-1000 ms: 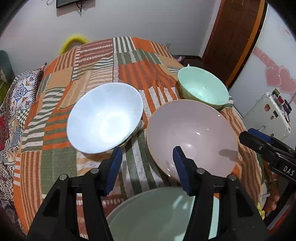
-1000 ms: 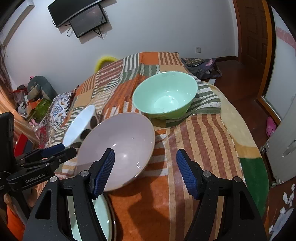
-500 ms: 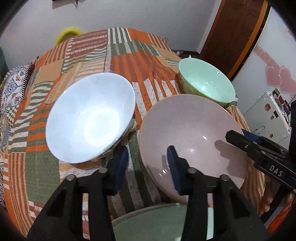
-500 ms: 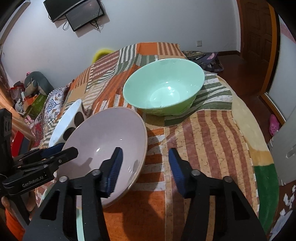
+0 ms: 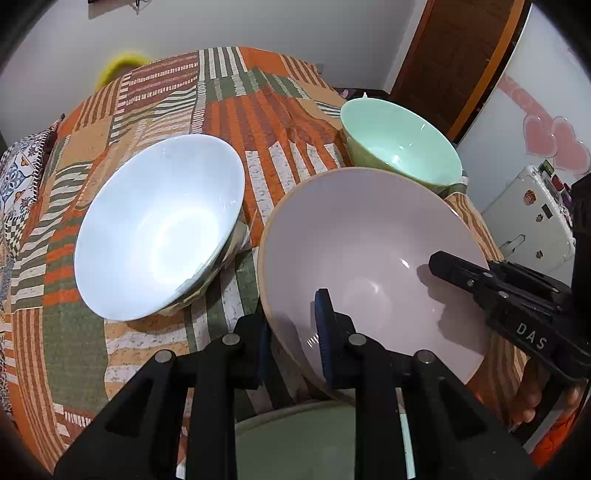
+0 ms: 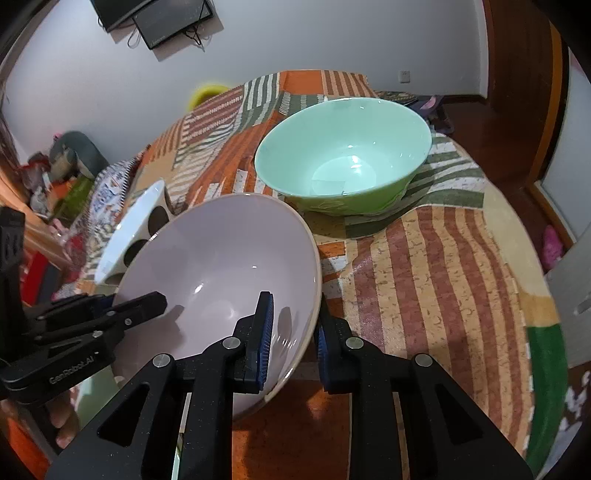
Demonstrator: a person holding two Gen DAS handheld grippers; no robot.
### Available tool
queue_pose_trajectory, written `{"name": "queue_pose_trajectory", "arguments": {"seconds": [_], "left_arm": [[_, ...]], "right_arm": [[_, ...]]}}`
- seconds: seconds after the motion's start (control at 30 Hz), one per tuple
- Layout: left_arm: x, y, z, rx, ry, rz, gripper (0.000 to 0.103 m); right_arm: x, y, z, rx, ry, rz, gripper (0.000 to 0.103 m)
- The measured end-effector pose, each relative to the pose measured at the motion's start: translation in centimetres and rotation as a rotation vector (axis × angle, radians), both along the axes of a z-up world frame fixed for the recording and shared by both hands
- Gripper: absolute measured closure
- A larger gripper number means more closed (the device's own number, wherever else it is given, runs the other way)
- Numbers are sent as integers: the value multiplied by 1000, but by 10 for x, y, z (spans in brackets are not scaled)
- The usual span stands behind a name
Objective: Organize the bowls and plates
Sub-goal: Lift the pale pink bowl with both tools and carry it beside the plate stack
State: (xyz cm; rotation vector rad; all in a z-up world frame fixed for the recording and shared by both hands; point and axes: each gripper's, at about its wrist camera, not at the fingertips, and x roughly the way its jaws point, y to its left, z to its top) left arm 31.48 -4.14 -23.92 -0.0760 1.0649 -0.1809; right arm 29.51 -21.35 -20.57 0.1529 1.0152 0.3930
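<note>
A big pink bowl (image 5: 373, 254) sits on the striped cloth, also in the right wrist view (image 6: 221, 266). My left gripper (image 5: 295, 343) is shut on its near-left rim, one finger inside and one outside. My right gripper (image 6: 293, 339) is shut on its right rim the same way. A white bowl (image 5: 159, 221) with dark dots outside stands to the left (image 6: 129, 229). A mint green bowl (image 5: 399, 147) stands behind, to the right (image 6: 343, 155). A pale green plate (image 5: 306, 439) lies under the left gripper.
The table is covered by an orange, green and white striped cloth (image 5: 258, 107). A yellow object (image 5: 122, 64) lies past the far edge. A brown door (image 5: 454, 62) and a white fridge (image 5: 528, 221) stand to the right. A screen (image 6: 162, 18) hangs on the wall.
Both grippers moved forward onto the pink bowl's rim and closed from wide open to a grip on it. The bowls appear larger and nearer.
</note>
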Motion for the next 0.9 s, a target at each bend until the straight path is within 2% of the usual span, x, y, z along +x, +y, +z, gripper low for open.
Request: {"name": "queue_pose_trajectory", "arguments": {"seconds": [0.5,0.9], "left_arm": [[-27,-10,33,-6,-57,-15,81],[-77,0,72,-4,-116,-3,81]], "right_arm": [[-20,-9,27,10,-36,-32,83],[-49,0,57,26,-100,-5,83]]}}
